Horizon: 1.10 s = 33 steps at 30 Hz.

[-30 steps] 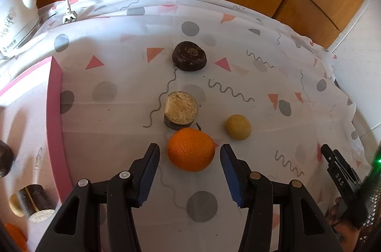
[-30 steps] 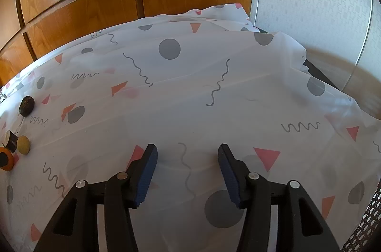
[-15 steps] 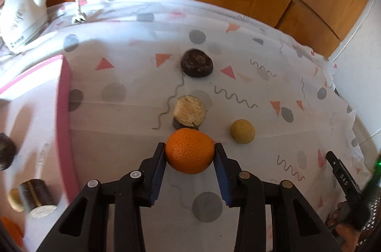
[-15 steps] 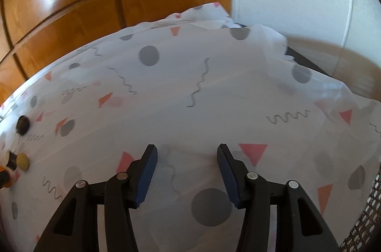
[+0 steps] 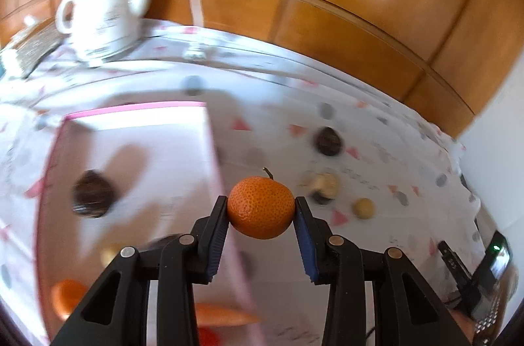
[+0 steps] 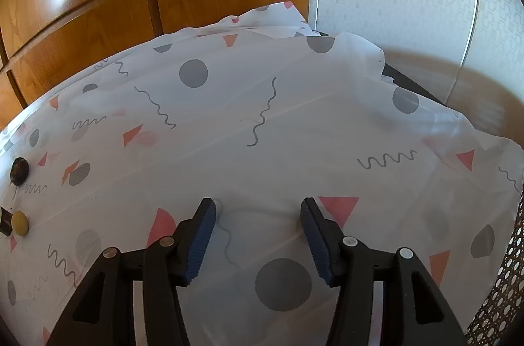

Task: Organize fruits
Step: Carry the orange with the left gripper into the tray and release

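Note:
My left gripper [image 5: 261,204] is shut on an orange [image 5: 260,216] and holds it in the air above the right rim of a pink-edged tray [image 5: 211,133]. The blurred tray holds a dark round fruit [image 5: 93,193], an orange piece [image 5: 67,297] and a long orange item [image 5: 226,318]. On the patterned cloth to the right lie a dark fruit [image 5: 328,141], a pale-topped cut fruit [image 5: 324,187] and a small yellow ball [image 5: 363,208]. My right gripper [image 6: 258,215] hovers over bare cloth; its jaws are opening with nothing between them.
A white teapot [image 5: 101,18] with a cord stands at the back left, in front of wooden cabinet doors [image 5: 327,2]. The tablecloth [image 6: 262,117] drops off at its right edge beside a pale wall. A woven mesh surface [image 6: 504,297] shows at the bottom right.
My left gripper closed on the orange, lifted it off the cloth and swung left toward the tray. The right gripper stayed over the same patch of cloth.

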Each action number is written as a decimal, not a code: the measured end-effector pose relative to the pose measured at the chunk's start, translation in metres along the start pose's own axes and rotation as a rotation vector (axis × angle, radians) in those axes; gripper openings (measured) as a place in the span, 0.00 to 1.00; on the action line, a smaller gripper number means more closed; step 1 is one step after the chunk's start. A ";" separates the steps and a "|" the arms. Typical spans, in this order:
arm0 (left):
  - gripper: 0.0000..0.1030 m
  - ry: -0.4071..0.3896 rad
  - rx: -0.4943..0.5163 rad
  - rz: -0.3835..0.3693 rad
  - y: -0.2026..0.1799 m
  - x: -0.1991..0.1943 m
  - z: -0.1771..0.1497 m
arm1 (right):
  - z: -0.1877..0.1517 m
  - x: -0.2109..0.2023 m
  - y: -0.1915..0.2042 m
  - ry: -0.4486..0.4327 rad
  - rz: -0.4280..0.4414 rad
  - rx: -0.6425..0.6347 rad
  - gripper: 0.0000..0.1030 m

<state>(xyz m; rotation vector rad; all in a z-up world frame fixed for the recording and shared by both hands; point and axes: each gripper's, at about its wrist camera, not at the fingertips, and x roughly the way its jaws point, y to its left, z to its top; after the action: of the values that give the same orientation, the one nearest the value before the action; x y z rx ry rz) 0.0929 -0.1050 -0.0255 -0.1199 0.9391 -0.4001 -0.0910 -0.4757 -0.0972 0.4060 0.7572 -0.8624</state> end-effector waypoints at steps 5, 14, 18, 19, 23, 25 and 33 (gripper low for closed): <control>0.39 -0.020 -0.120 0.101 0.064 -0.017 -0.004 | -0.001 0.000 0.000 0.000 0.007 -0.003 0.57; 0.39 -0.004 -0.215 0.223 0.128 -0.023 -0.024 | -0.001 0.001 0.002 0.000 0.007 -0.010 0.58; 0.39 0.010 -0.224 0.240 0.135 -0.015 -0.028 | -0.001 0.001 0.003 0.001 0.004 -0.014 0.59; 0.39 0.014 -0.225 0.243 0.136 -0.014 -0.030 | -0.001 0.001 0.003 0.001 0.004 -0.014 0.59; 0.39 0.026 -0.227 0.254 0.136 -0.011 -0.035 | -0.001 0.001 0.003 0.001 0.006 -0.014 0.59; 0.40 0.026 -0.227 0.260 0.137 -0.011 -0.037 | -0.001 0.001 0.003 0.001 0.005 -0.015 0.59; 0.53 -0.041 -0.182 0.266 0.124 -0.030 -0.033 | 0.000 0.001 0.003 0.003 0.008 -0.021 0.60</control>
<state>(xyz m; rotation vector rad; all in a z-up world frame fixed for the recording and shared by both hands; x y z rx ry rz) 0.0855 0.0233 -0.0565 -0.1659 0.9356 -0.0653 -0.0882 -0.4744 -0.0980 0.3914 0.7666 -0.8452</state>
